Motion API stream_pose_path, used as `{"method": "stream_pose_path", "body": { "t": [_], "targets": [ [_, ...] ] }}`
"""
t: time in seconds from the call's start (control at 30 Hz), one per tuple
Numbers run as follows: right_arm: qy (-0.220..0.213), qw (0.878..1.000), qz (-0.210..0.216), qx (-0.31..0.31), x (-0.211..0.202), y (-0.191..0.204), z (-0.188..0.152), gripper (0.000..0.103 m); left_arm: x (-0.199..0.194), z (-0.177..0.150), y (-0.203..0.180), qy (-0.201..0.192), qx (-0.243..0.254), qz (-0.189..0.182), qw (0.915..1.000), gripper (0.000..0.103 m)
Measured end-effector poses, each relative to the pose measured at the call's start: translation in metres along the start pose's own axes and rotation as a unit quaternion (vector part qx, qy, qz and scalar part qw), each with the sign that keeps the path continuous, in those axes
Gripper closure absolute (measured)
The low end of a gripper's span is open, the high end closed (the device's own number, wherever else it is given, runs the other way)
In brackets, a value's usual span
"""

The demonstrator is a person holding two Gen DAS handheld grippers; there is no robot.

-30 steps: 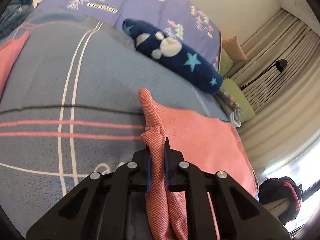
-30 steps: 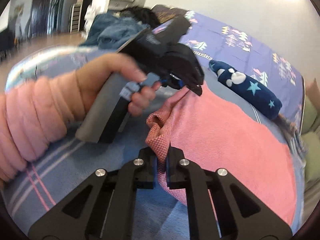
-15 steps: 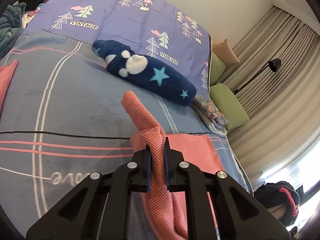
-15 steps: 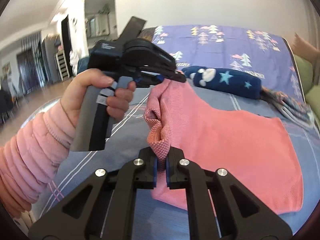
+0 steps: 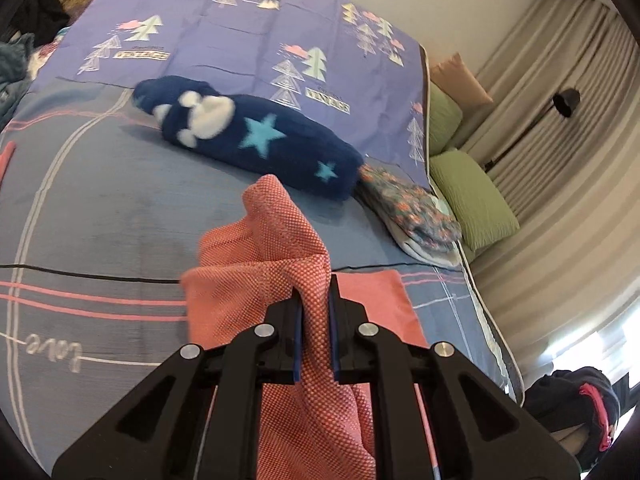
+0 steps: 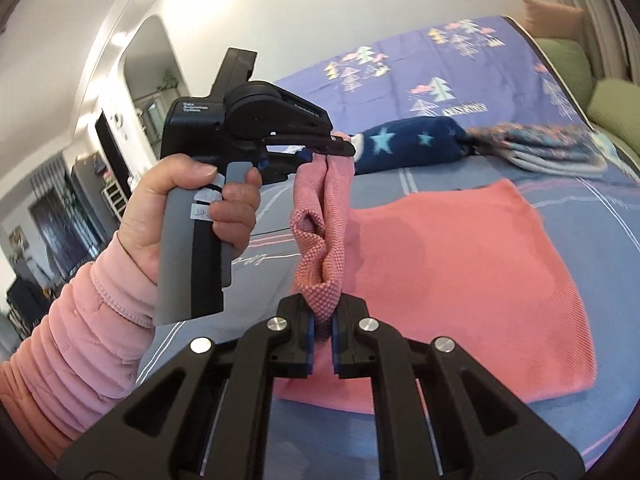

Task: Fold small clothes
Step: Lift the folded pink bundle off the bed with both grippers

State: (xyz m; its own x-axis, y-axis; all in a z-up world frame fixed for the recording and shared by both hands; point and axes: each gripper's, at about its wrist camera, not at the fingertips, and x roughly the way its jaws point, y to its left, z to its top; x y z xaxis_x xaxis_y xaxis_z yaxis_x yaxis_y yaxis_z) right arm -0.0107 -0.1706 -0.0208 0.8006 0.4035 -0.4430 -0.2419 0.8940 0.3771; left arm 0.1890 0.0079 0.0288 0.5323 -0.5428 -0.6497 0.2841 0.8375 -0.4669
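A coral pink knit garment (image 6: 460, 264) lies on the bed with one edge lifted. My left gripper (image 5: 316, 296) is shut on a bunched corner of the garment (image 5: 264, 248). It also shows in the right wrist view (image 6: 340, 150), held by a hand in a pink sleeve. My right gripper (image 6: 322, 320) is shut on another bunched corner, close below the left one. The rest of the garment hangs and spreads flat on the blue bedspread (image 6: 500, 420).
A dark blue rolled fleece with stars (image 5: 248, 136) lies across the bed beyond the garment. A folded floral cloth pile (image 5: 416, 216) sits at the bed's right edge. Green pillows (image 5: 472, 196), curtains and a floor lamp stand to the right. Another pink item (image 5: 6, 156) pokes in at far left.
Both grippers have risen with the garment's edge, lifting it off the bed. The two grippers have come closer together, and the view has swung toward the head of the bed.
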Motion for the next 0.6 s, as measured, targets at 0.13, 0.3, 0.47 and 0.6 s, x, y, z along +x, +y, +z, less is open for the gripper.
{"method": "stream_pose_path", "body": {
  "t": [0.13,0.3,0.47,0.6],
  "targets": [
    [0.004,1.0,-0.008,0.027,-0.01,-0.03,-0.003,0.097,0.025,-0.008,-0.039,0.013,0.038,0.008,0.9992,0.093],
    [0.001,0.998,-0.021,0.059,-0.025,-0.065,-0.008,0.097,0.055,-0.017,-0.078,0.032,0.077,0.015,0.9964,0.093],
    [0.002,0.996,-0.032,0.083,-0.034,-0.09,-0.014,0.097,0.084,-0.029,-0.106,0.056,0.1,0.024,0.9931,0.093],
    [0.013,0.993,-0.026,0.111,-0.036,-0.109,-0.019,0.097,0.105,-0.04,-0.125,0.075,0.124,0.042,0.9886,0.093]
  ]
}}
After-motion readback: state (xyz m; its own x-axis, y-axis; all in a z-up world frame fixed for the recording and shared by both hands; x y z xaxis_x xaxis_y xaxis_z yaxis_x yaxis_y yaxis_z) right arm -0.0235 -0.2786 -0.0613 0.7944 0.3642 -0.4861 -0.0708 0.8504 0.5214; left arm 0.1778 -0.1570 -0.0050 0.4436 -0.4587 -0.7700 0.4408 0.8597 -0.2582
